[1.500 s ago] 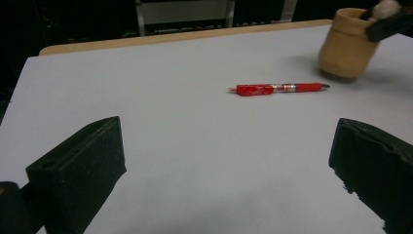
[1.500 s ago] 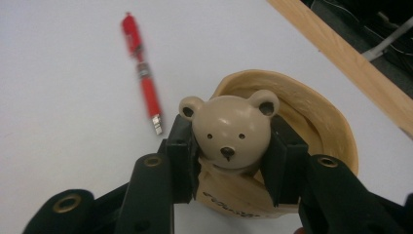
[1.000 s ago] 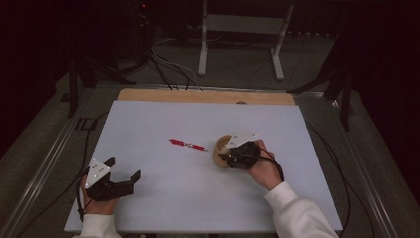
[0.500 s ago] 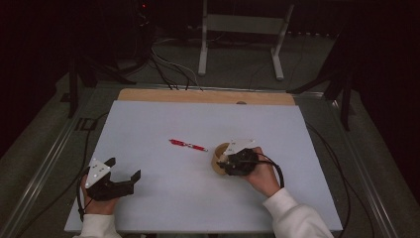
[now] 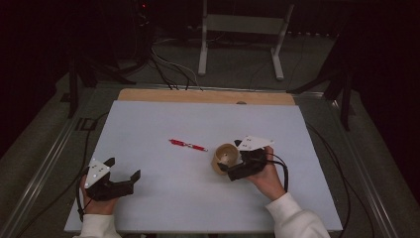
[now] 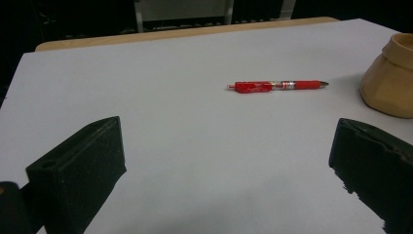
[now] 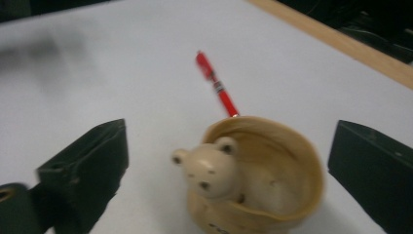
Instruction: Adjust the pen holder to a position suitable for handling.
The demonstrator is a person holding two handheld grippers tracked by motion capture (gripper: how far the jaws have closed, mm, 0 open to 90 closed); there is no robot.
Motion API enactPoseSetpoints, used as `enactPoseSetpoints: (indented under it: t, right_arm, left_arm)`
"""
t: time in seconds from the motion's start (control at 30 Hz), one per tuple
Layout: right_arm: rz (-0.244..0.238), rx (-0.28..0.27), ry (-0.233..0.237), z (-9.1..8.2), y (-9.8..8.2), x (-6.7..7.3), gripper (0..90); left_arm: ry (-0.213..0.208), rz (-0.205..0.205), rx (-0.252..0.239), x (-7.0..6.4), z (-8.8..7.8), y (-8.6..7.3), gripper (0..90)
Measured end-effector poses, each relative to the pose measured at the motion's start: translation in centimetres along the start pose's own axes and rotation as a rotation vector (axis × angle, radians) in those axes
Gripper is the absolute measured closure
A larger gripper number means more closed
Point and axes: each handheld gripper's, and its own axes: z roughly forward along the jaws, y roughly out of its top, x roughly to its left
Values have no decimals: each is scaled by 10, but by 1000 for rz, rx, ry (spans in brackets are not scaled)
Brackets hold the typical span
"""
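Observation:
A tan cup (image 5: 224,157) with a small bear figure (image 7: 209,168) inside stands upright on the white table (image 5: 173,119), right of centre. My right gripper (image 5: 231,157) is open, one jaw on either side of the cup (image 7: 263,170), without touching it. A red pen (image 5: 187,145) lies flat just left of the cup and beyond it; the pen (image 7: 216,85) points away in the right gripper view. At the near left, my left gripper (image 5: 124,168) rests open with nothing between its jaws, and faces the pen (image 6: 277,86) and the cup (image 6: 389,78).
A wooden strip (image 5: 198,95) runs along the table's far edge. Beyond it on the floor stand a grey metal frame (image 5: 242,25) and loose cables (image 5: 168,64). Dark stands flank the table on both sides.
My right gripper has drawn back toward the person and slightly left; the cup now shows more fully at its jaws. The left gripper and the pen have not moved.

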Motion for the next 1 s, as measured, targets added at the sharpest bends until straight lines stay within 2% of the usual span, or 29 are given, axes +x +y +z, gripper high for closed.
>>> enactPoseSetpoints:
  t: [0.17, 0.23, 0.27, 0.3, 0.33, 0.4, 0.5, 0.57, 0.63, 0.7, 1.0]
  right_arm:
    - [58, -77, -56, -17, -5, -12, 0]
    - [66, -98, -98, -24, -9, -16, 0]
    - [66, -98, -98, -24, -9, -16, 0]
    - [71, -111, -119, -27, -11, -17, 0]
    - [89, -122, -156, -32, -18, -21, 0]
    - [101, -121, -192, -36, -28, -25, 0]
    - [135, -123, -208, -42, -43, -32, 0]
    - [140, -147, -238, -48, -52, -34, 0]
    - [150, -154, -240, -51, -57, -35, 0]
    - [183, -158, -236, -56, -71, -37, 1]
    - [211, -211, -265, -72, -97, -35, 1]
  left_arm:
    - [2, 0, -1, 0, -1, 0, 4]
    - [4, -1, -2, 0, 0, 0, 4]
    - [4, -1, -2, 0, 0, 0, 4]
    - [5, 1, -2, 0, -1, 0, 4]
    - [7, -1, -4, 0, -1, 0, 4]
    - [9, -1, -6, 0, -1, 0, 4]
    - [10, -2, -6, 1, -2, 0, 4]
    - [11, -2, -6, 1, -2, 0, 4]
    - [11, -1, -6, 0, -2, 0, 4]
    - [12, 1, -6, 0, -2, 0, 4]
    - [10, 13, -8, -1, -2, 1, 4]
